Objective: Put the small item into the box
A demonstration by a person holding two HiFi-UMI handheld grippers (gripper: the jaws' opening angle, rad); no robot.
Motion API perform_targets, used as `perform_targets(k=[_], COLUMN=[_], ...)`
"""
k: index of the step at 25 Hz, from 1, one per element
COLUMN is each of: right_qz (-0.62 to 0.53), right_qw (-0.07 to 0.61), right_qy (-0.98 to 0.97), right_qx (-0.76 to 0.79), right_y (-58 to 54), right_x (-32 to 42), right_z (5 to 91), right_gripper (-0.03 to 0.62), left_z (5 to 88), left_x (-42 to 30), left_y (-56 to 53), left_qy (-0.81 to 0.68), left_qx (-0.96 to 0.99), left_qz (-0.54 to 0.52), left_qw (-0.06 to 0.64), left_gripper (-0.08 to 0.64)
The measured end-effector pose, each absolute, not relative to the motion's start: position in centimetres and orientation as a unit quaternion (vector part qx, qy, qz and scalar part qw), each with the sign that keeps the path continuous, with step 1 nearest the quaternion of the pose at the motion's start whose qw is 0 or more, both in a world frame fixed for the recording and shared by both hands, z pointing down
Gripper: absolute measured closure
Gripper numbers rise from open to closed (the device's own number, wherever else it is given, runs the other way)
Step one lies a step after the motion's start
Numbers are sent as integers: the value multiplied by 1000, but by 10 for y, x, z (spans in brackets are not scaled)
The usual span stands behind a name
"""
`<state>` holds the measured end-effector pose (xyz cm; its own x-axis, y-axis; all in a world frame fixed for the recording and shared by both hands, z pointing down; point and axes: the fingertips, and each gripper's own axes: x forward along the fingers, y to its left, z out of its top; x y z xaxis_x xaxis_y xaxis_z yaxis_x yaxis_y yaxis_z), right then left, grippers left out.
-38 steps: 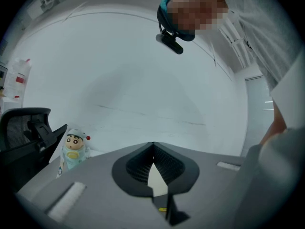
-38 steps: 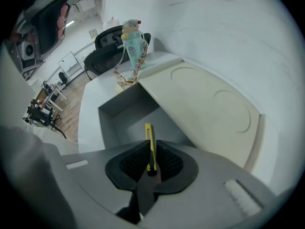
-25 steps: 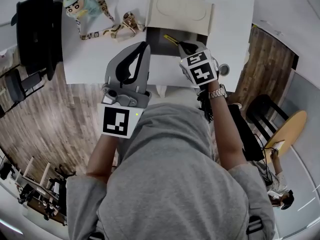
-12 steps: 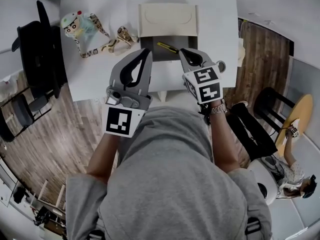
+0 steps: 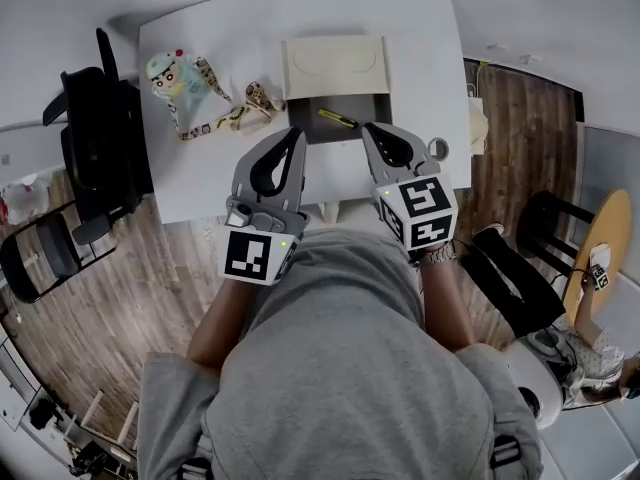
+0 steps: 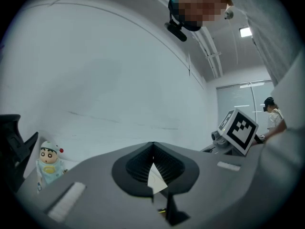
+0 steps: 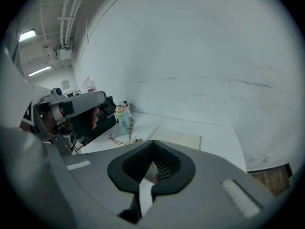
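Since a second ago, the right gripper has backed out of the box. Both grippers are now pulled back toward me over the near half of the white table.

Count from the head view:
- 2 grippers
- 1 box
- 1 small item
- 1 cartoon-figure bottle
- 1 strap

Left gripper: its own view shows the jaws closed tip to tip with nothing between them. Its tip sits just beside the box's front left corner.

Right gripper: same state in its own view, jaws together and empty. Its tip is at the box's front right corner.

The small yellow-and-black item lies inside the box on the dark floor, clear of both grippers. The cream lid is folded open away from me.

The cartoon-figure bottle sits at the far left of the table. Its leopard-print strap trails toward the box and stops just beside its left wall.

A black chair is against the table's left edge. A small round thing is on the table near the right gripper, but it's too small for me to identify.
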<state>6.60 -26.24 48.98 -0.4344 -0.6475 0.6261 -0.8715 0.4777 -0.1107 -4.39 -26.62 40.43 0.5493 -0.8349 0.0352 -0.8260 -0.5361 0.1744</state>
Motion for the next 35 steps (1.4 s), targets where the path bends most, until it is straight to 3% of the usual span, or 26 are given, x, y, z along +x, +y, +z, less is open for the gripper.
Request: perform_targets(k=[13, 35], right_qz=[152, 39], right_qw=[135, 35], right_qy=[-851, -859], right_qx=[485, 510], right_y=[-251, -250], right_x=[54, 50], right_z=[394, 286], right_gripper=[577, 577], left_z=[373, 285], left_x=[-69, -85], left_y=[-250, -255], left_qy=[-498, -500], left_qx=[866, 861], left_qz=[-32, -79], left_qw=[35, -35], left_gripper=[557, 557])
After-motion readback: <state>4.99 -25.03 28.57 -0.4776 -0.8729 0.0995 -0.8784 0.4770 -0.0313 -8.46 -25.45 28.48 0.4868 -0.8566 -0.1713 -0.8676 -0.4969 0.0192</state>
